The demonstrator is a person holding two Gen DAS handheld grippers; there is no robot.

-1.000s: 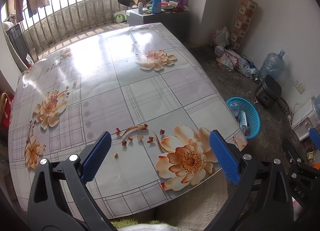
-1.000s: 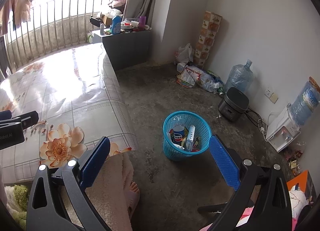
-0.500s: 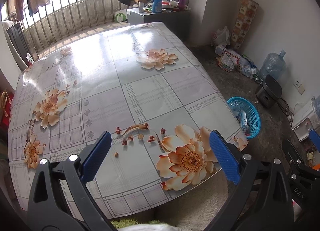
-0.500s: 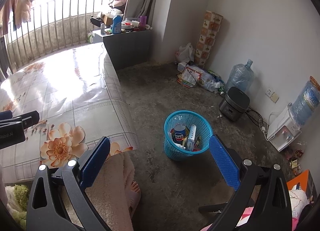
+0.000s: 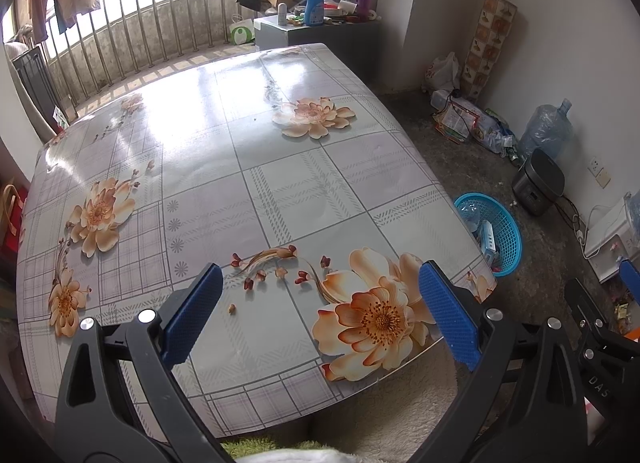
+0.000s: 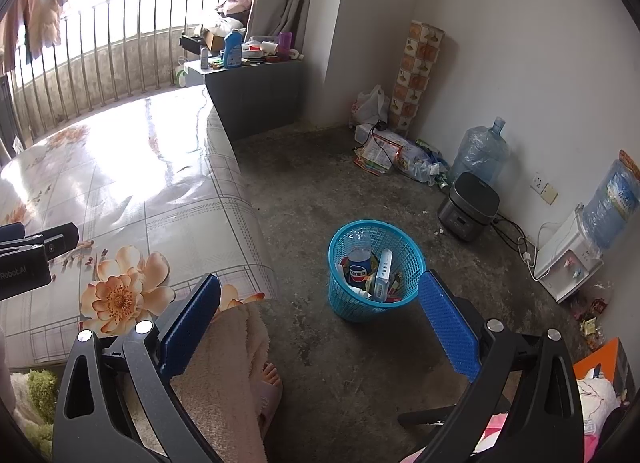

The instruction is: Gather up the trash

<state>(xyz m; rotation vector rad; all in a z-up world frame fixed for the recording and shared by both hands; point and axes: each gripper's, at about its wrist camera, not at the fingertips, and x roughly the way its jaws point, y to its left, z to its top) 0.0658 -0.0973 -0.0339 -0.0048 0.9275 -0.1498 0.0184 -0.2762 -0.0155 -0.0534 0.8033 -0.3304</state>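
A blue mesh trash basket (image 6: 374,269) stands on the concrete floor beside the table; inside it I see a Pepsi bottle (image 6: 359,263), a white box and wrappers. The same basket (image 5: 490,231) peeks past the table's right edge in the left wrist view. My left gripper (image 5: 320,303) hangs open above the near edge of the flower-print table (image 5: 248,167), nothing between its blue pads. A tiny brown crumb (image 5: 231,307) lies on the tablecloth just right of the left finger. My right gripper (image 6: 320,311) is open and empty, over the floor just short of the basket.
A person's leg under a beige fleece and a slippered foot (image 6: 268,379) sit at the table's corner. A rice cooker (image 6: 468,207), water jugs, a water dispenser (image 6: 568,259) and floor litter (image 6: 400,155) line the right wall. A cluttered grey cabinet (image 6: 256,91) stands beyond the table.
Almost nothing: both views have shifted by a few pixels only. Both grippers stay open and empty.
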